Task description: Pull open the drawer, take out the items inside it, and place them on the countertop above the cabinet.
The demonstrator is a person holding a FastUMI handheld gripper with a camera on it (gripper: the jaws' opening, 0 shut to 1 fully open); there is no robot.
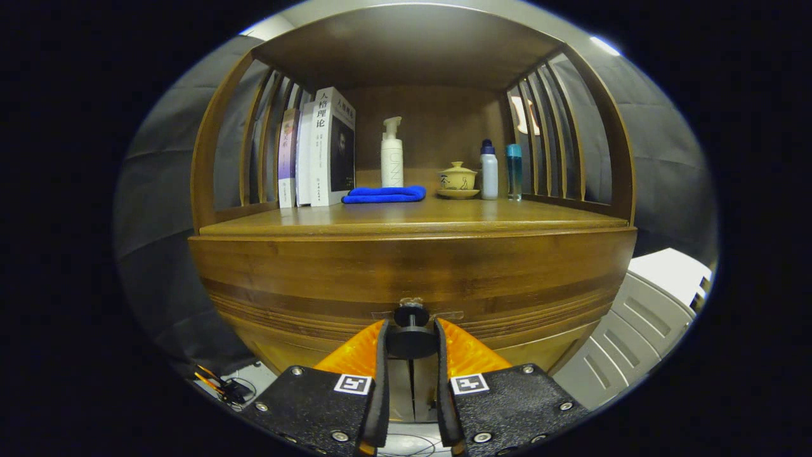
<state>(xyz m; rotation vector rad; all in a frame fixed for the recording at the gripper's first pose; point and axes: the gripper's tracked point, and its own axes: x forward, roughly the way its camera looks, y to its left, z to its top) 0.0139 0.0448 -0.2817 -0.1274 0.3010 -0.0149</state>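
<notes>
Round dark knob (412, 336), smooth and disc-shaped on a short stem, fixed at the middle of the drawer front (412, 298). Sits squarely between the two fingers of the tongs (411, 339), near their tips. Tongs drawn in close on either side of the knob, both fingers seeming to touch its rim; firm pinch cannot tell for sure. Drawer closed, its front flush with the cabinet (266, 279). Polished brown wood with banded grain and fine horizontal grooves along the lower part.

Above the drawer, the worktop (412, 219): same glossy wood, rounded front edge, bare along that edge. Toward the back middle, a folded blue cloth (384, 194), soft and fuzzy. Just behind it, a tall white pump bottle (391, 154), smooth plastic. To its right, a small yellowish lidded cup (457, 178) on a matching saucer, glazed ceramic by the look. Further right, near the back right corner, a white bottle with a dark blue cap (488, 169) and, just beside it, a slim translucent teal bottle (514, 171). At the back left corner, several upright books (317, 152), flat spines facing out, standing tight together.

Slatted wooden side panels (552, 133) rising from both side edges of the worktop, wooden roof overhead. Right of the cabinet, a pale grey ribbed plastic object (641, 330).
</notes>
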